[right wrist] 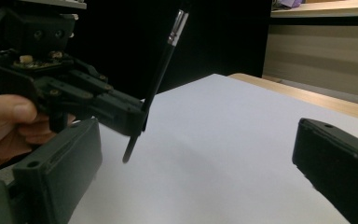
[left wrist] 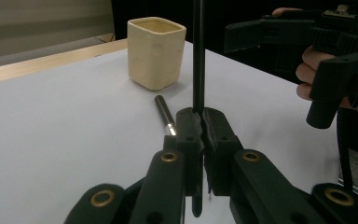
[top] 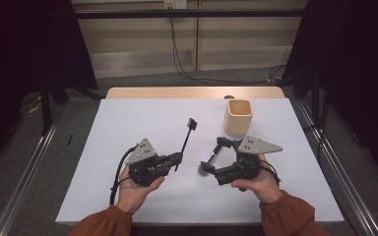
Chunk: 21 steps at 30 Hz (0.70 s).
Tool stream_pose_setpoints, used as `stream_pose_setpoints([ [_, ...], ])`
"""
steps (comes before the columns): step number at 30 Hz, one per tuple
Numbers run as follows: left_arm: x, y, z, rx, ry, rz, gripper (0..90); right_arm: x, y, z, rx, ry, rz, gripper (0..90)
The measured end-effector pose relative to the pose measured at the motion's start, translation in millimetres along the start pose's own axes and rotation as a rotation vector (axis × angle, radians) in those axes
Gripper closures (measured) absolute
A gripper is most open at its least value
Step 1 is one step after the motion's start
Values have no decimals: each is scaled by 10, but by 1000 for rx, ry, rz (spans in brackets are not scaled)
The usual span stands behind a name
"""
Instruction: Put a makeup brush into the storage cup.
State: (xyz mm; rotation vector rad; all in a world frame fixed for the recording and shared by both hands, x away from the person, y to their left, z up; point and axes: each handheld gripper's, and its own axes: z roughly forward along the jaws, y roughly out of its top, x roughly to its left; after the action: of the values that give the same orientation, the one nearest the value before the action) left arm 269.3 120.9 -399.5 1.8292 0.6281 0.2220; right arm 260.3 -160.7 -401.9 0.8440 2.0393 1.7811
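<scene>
No readable text or brand on anything. Left gripper (top: pixel 177 158) clamped on a thin black brush (top: pixel 186 137), handle sticking up past jaws. Right gripper (top: pixel 213 160) jaws wide apart, nothing between. A 2nd brush (left wrist: pixel 165 114) lies on table (top: pixel 128 123) just ahead of left gripper; cup (top: pixel 238 117) beyond right gripper.

The person wears rust-orange long sleeves (top: pixel 103 220) with gathered cuffs at both wrists. Each hand carries a black plastic two-jaw gripper: the left gripper (top: pixel 179 156) and the right gripper (top: pixel 212 158). Each has on top a grey three-cornered metal plate (top: pixel 141 150) with small dark holes in it. A black cable (top: pixel 116 173) trails from the left gripper in a loop. In the left gripper view, the black linkage arms have brass-coloured round rivets (left wrist: pixel 169 157) at the joints, and small screws sit in the jaw blocks.
</scene>
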Motion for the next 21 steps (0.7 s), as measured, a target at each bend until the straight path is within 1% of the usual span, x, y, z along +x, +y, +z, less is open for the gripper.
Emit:
stream_pose_setpoints([
  [3, -20, -31, 52, 6, -9, -7, 859, -4, 43, 65, -11, -1, 10, 23],
  [5, -13, -60, 75, 9, -28, -36, 859, -1, 60, 107, -11, -2, 10, 42],
  [6, -9, -72, 76, 14, -24, -38, 859, 4, 67, 130, -11, -8, 6, 52],
  [7, -9, -84, 74, 16, -15, -30, 859, 10, 73, 150, -9, -11, 8, 87],
  [8, -6, -94, 72, 13, -15, -32, 859, 14, 76, 173, -6, -1, 18, 120],
  [10, -1, -104, 63, 11, -17, -31, 859, 22, 80, 223, 3, 13, 19, 164],
  [11, -3, -107, 61, 10, -16, -31, 859, 26, 79, 252, 3, 18, 22, 202],
  [12, -5, -110, 59, 9, -18, -32, 859, 26, 79, 269, 0, 22, 24, 225],
  [16, -15, -127, 72, 17, -24, -23, 859, 27, 87, 337, -14, 34, 33, 368],
  [17, -16, -129, 73, 19, -25, -21, 859, 32, 88, 348, -29, 17, 26, 401],
  [18, -18, -132, 77, 18, -27, -23, 859, 32, 88, 355, -32, 17, 31, 428],
  [19, -15, -133, 80, 22, -30, -22, 859, 31, 88, 367, -32, 29, 39, 454],
  [21, -14, -136, 84, 23, -27, -25, 859, 36, 79, 383, -35, 25, 40, 525],
])
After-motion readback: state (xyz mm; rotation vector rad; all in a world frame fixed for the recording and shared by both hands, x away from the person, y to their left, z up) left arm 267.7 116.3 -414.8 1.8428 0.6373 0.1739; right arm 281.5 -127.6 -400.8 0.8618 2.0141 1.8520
